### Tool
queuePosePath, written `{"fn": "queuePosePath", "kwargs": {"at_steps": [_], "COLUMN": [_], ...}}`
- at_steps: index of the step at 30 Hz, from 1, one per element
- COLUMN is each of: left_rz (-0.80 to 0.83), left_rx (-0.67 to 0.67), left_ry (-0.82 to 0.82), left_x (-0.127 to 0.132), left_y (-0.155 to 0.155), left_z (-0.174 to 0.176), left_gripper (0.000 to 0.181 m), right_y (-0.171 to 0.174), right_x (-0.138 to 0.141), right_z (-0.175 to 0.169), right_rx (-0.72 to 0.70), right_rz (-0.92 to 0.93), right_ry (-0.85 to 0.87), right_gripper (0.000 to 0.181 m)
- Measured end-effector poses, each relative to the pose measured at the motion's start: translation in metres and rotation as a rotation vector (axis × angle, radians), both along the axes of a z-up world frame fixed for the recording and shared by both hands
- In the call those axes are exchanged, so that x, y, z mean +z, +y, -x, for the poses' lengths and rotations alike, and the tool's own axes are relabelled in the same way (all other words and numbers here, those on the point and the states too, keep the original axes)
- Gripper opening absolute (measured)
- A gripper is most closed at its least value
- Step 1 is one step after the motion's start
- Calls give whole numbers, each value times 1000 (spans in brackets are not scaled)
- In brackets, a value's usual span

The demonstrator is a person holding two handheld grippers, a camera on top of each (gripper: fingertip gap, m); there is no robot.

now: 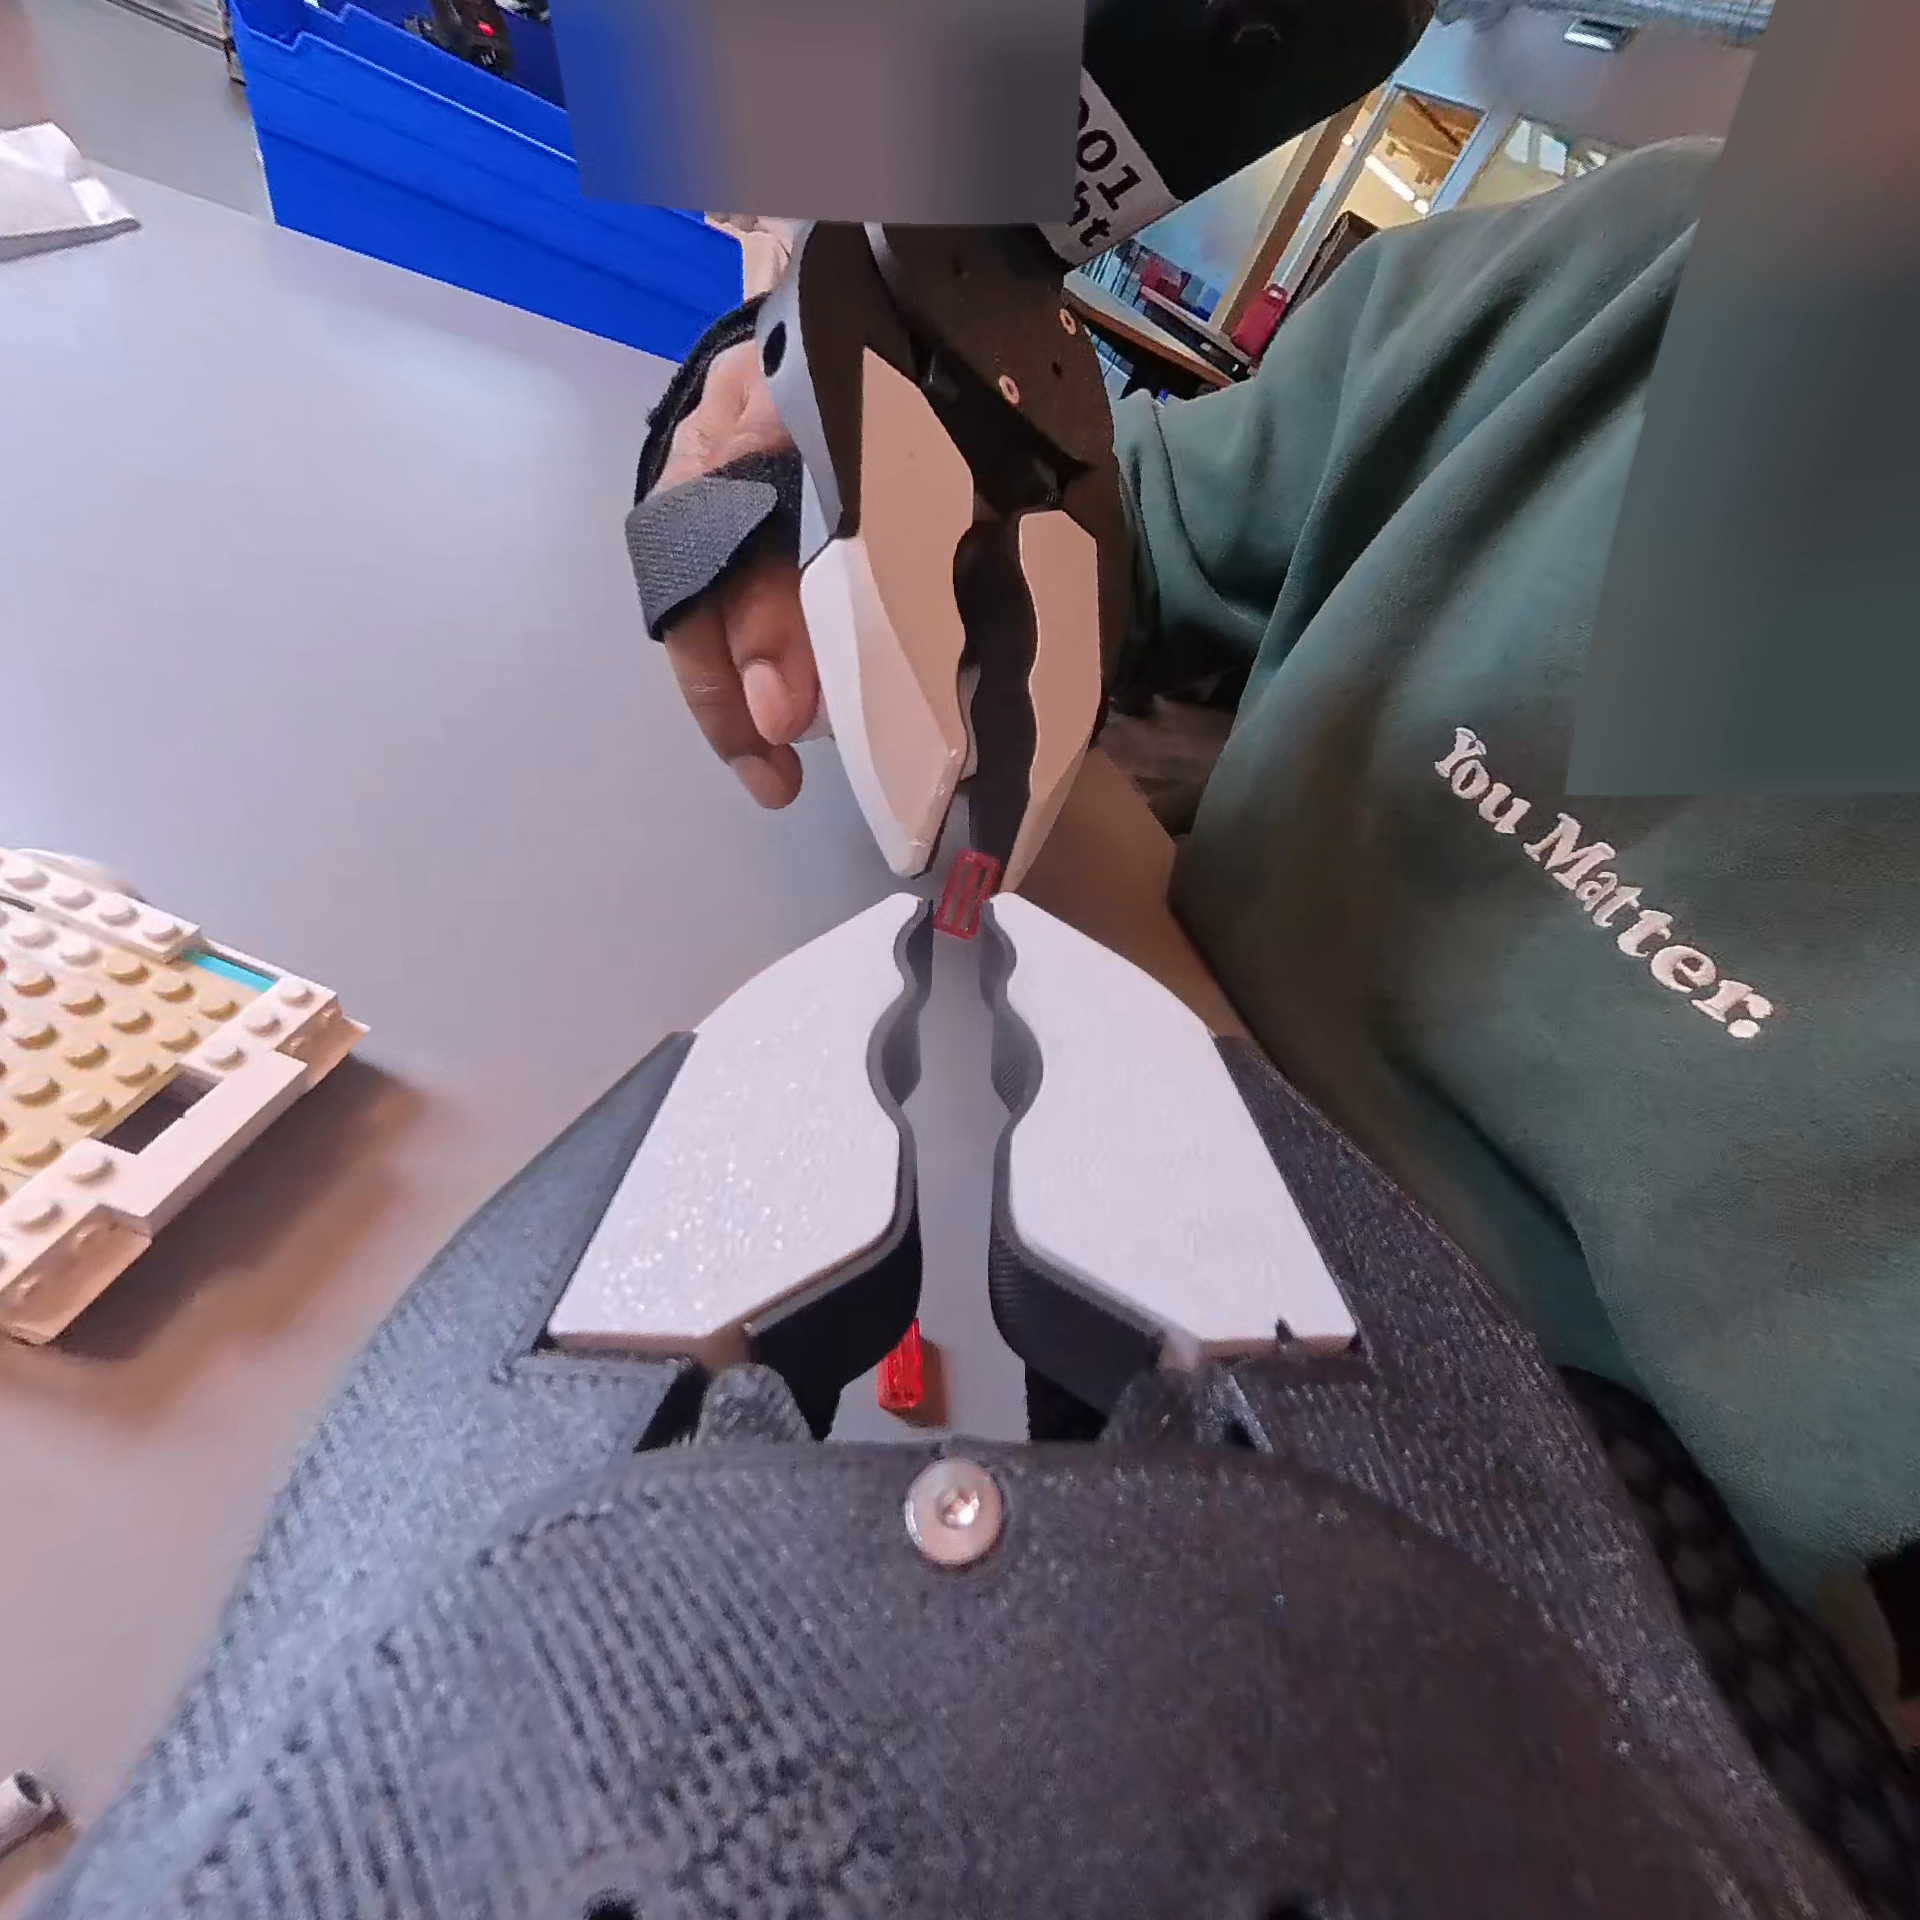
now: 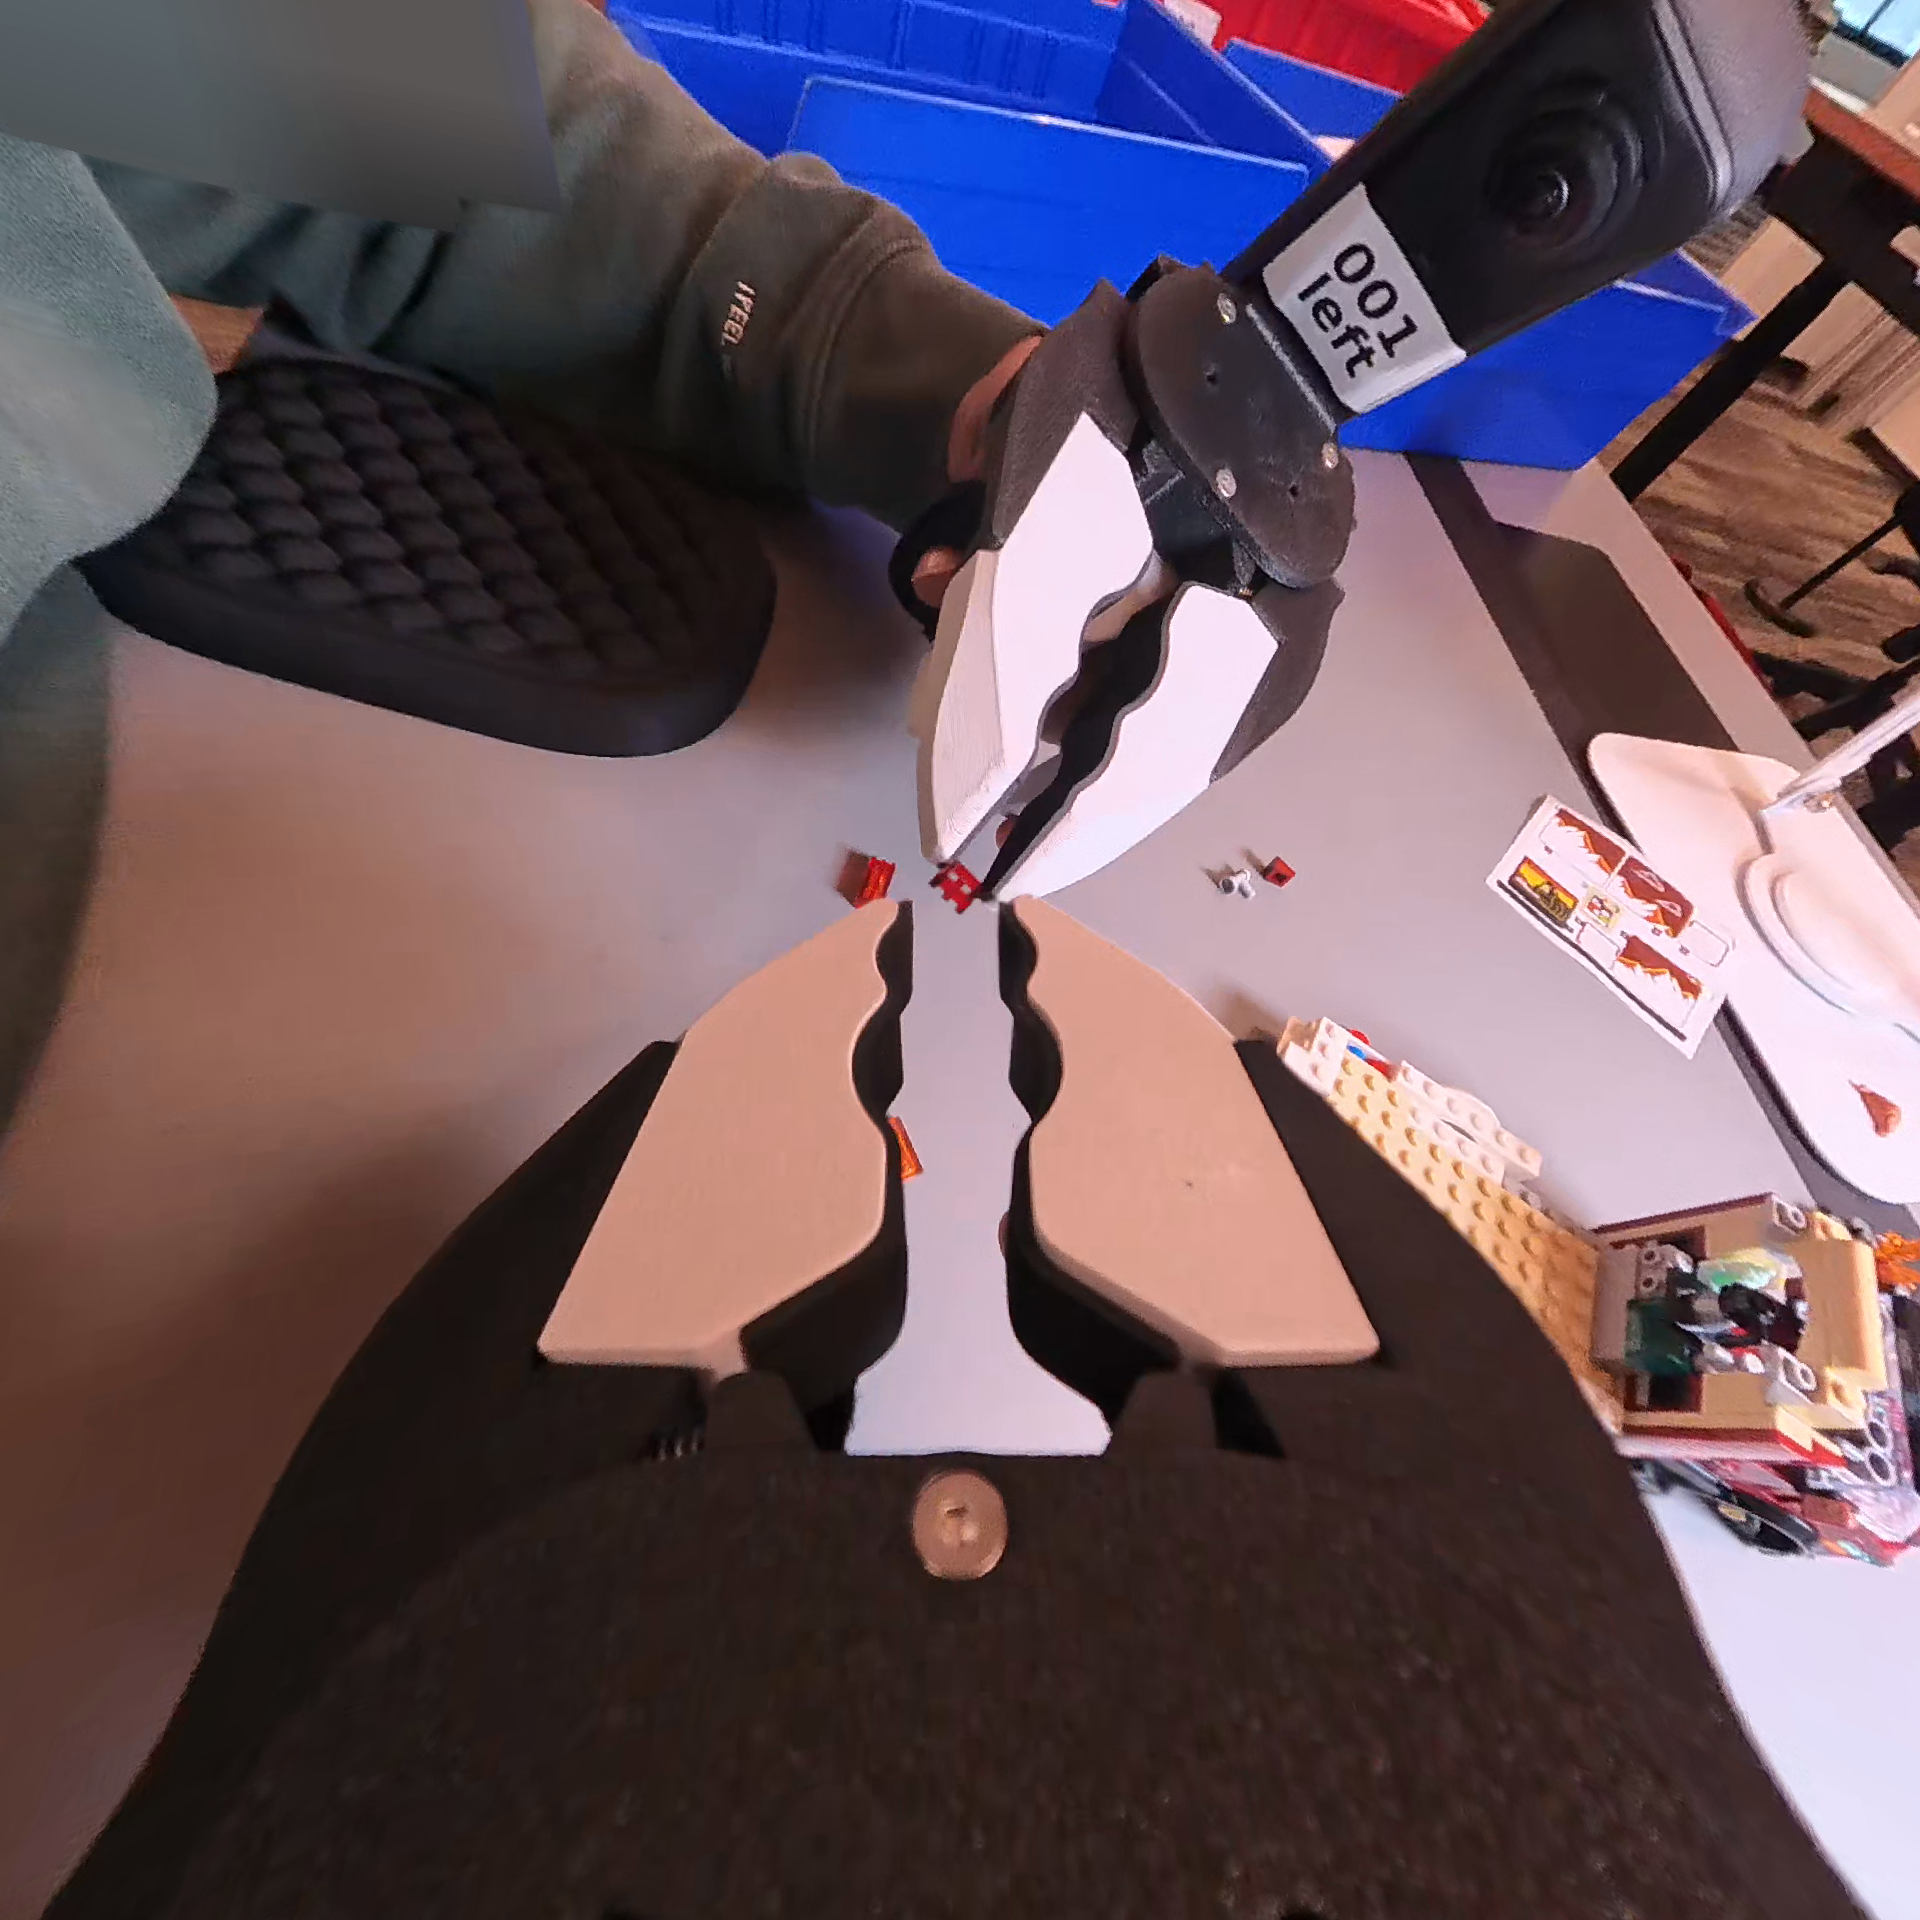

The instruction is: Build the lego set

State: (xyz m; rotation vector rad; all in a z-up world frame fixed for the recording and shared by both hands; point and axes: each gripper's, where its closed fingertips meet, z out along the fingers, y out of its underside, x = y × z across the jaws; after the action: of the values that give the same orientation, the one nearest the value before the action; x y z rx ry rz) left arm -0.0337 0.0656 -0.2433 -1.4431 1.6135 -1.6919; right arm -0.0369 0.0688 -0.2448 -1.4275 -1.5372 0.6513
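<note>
The two grippers meet tip to tip low over the grey bench (image 1: 364, 571). The left gripper (image 1: 957, 928) has its fingers drawn narrow and pinches a small red lego piece (image 1: 966, 906) at the very tips. The right gripper (image 2: 956, 906) points at it from the opposite side. Its fingers are a little apart and their tips sit just beside the piece without clamping it.

In the left wrist view, the person's right hand (image 1: 748, 634) comes down from 12 o'clock, curled round its tool, with a black strap over one finger. In the right wrist view, the left hand (image 2: 971, 416) reaches in from 11 o'clock in a green sleeve (image 2: 727, 291), tilting its tool steeply down.

A second red piece (image 1: 902, 1380) lies on the bench under the left gripper. The tan and white lego plate (image 2: 1455, 1143) rests at 3 o'clock in the right wrist view, with a built model (image 2: 1745, 1340) beside it and a sticker sheet (image 2: 1610, 935) farther out. Small orange-red pieces (image 2: 868, 878) lie just beside the meeting tips. Blue bins (image 2: 1039, 156) stand at 12 o'clock.
</note>
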Motion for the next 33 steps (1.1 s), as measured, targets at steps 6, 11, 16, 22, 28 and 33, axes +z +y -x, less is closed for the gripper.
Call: {"fn": "queuePosePath", "kwargs": {"at_steps": [6, 11, 16, 22, 28, 33], "left_rz": [9, 36, 17, -326, -832, -955], "left_rx": [7, 0, 65, 282, 509, 542], "left_ry": [-2, -1, -13, -5, 21, 43], "left_x": [1, 2, 6, 16, 27, 28], "left_y": [-1, -2, 7, 26, 45, 47], "left_z": [-2, -3, -5, -6, -13, -15], "left_gripper": [8, 8, 7, 14, 14, 13], "right_y": [0, -1, 8, 28, 39, 39], "right_x": [3, 3, 5, 17, 30, 33], "right_z": [0, 1, -3, -9, -15, -14], "right_rx": [-11, -2, -58, -181, -194, -176], "right_rz": [41, -10, 68, 500, 1023, 1175], "right_ry": [21, 19, 63, 279, 546, 621], "right_gripper": [12, 7, 4, 3, 3, 3]}}
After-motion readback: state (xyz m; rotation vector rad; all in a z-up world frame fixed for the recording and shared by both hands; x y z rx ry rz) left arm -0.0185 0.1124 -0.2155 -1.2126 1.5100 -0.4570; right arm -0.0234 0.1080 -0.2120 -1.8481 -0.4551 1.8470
